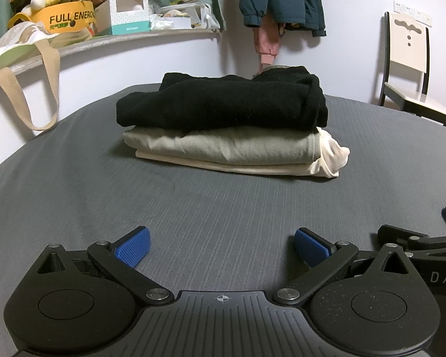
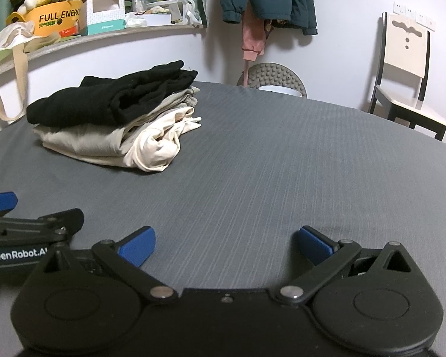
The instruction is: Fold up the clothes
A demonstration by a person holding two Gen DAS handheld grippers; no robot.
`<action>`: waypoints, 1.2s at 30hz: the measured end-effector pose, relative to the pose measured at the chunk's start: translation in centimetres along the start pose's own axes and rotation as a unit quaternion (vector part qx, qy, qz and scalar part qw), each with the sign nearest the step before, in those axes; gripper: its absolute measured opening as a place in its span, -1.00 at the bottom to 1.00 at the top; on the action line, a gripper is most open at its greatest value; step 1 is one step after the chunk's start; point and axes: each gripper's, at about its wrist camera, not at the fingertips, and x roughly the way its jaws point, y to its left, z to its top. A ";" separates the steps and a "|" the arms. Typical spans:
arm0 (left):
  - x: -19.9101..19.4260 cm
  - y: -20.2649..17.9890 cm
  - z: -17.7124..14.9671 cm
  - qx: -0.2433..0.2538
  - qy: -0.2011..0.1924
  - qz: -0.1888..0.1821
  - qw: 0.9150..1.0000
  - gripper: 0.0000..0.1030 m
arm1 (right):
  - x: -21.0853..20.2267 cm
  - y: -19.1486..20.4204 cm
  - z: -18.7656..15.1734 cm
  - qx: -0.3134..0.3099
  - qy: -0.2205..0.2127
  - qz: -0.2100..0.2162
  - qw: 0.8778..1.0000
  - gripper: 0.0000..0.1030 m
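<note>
Three folded clothes sat stacked on the grey bed [image 1: 74,178]: a black garment [image 1: 223,101] on top, a khaki one [image 1: 217,145] under it, a cream one [image 1: 327,157] lowest, apparently piled there to keep finished work together. The left claw [image 1: 221,247] and right claw [image 2: 226,244] rested side by side, wide and empty, well short of the stack.

Both grippers are the same chunky matte-black build. The left gripper [image 1: 221,248] has ribbed blue fingertips [image 1: 132,250], silver pivot screws, round black discs at either side and a grey ridged centre plate with a small crosshair mark. The right gripper [image 2: 226,245] has smoother-looking blue pads [image 2: 138,247]. White "GenRobot.AI" lettering runs along the left one's side.
</note>
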 end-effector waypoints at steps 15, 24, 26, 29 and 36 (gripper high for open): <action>0.1 0.0 0.0 0.000 -0.001 0.000 1.000 1.00 | 0.0 -0.1 0.0 -0.001 0.000 -0.001 1.000 1.00; 0.0 0.0 -0.1 0.000 -0.003 0.001 1.000 1.00 | 0.0 0.0 0.0 -0.002 -0.001 -0.002 1.000 1.00; 0.0 0.0 -0.1 0.000 -0.003 0.001 1.000 1.00 | 0.0 0.0 0.0 -0.002 -0.001 -0.002 1.000 1.00; 0.0 0.0 -0.1 -0.001 -0.005 0.001 1.000 1.00 | 0.0 0.1 0.0 -0.002 -0.002 -0.002 1.000 1.00; 0.1 0.1 -0.2 -0.002 -0.005 0.001 1.000 1.00 | 0.1 0.1 0.0 -0.002 -0.002 -0.002 1.000 1.00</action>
